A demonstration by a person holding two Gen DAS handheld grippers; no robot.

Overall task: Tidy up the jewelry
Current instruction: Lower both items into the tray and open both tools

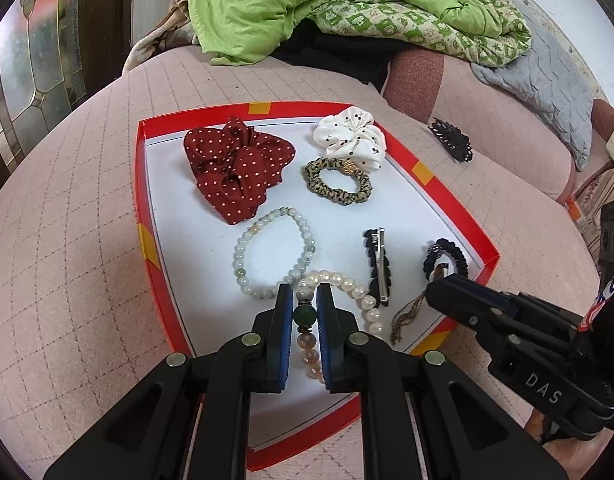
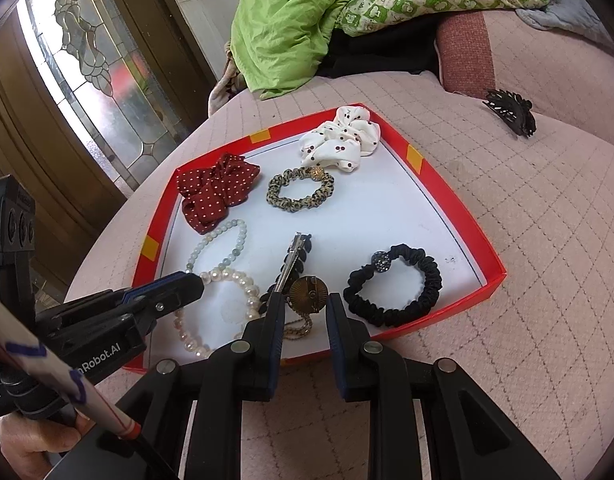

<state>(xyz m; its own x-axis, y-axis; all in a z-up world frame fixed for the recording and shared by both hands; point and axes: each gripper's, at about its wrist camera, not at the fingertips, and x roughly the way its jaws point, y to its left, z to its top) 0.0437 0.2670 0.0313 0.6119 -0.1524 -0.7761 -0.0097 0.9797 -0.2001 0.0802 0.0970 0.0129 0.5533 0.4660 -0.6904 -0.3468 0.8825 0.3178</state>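
Left claw [image 1: 305, 294] down in the red tray [image 1: 141, 216], jaws pressed in on the dark green bead of the pearl bracelet [image 1: 347, 284], bead pinched snug between the blue pads. Pearls looping off to the right and trailing down between the fingers toward the tray's near edge. Just beyond the tips, touching the pearls, a pale green bead bracelet [image 1: 273, 250] lying flat on the white floor.

Right claw [image 2: 302, 300] low at the tray's near edge, jaws narrowly parted around a round gold brooch [image 2: 309, 292] with a fine chain [image 2: 297, 330] trailing under it; pads look just short of the brooch's sides, so a firm grip: cannot tell. Beside the brooch, a black leaf hair clip [image 2: 295, 258] with its metal bar up. To the right, well clear, a black hair tie [image 2: 393, 290] with a sparkly bead.

Further back: leopard-print hair tie [image 2: 299, 192] mid-tray, dark red dotted scrunchie [image 2: 213, 192] at the left, white cherry-print scrunchie [image 2: 339, 140] in the far corner. Outside the tray, a black claw clip [image 2: 511, 110] alone on the pink quilted cushion [image 2: 527, 220]. Green blanket [image 2: 307, 24] heaped behind.
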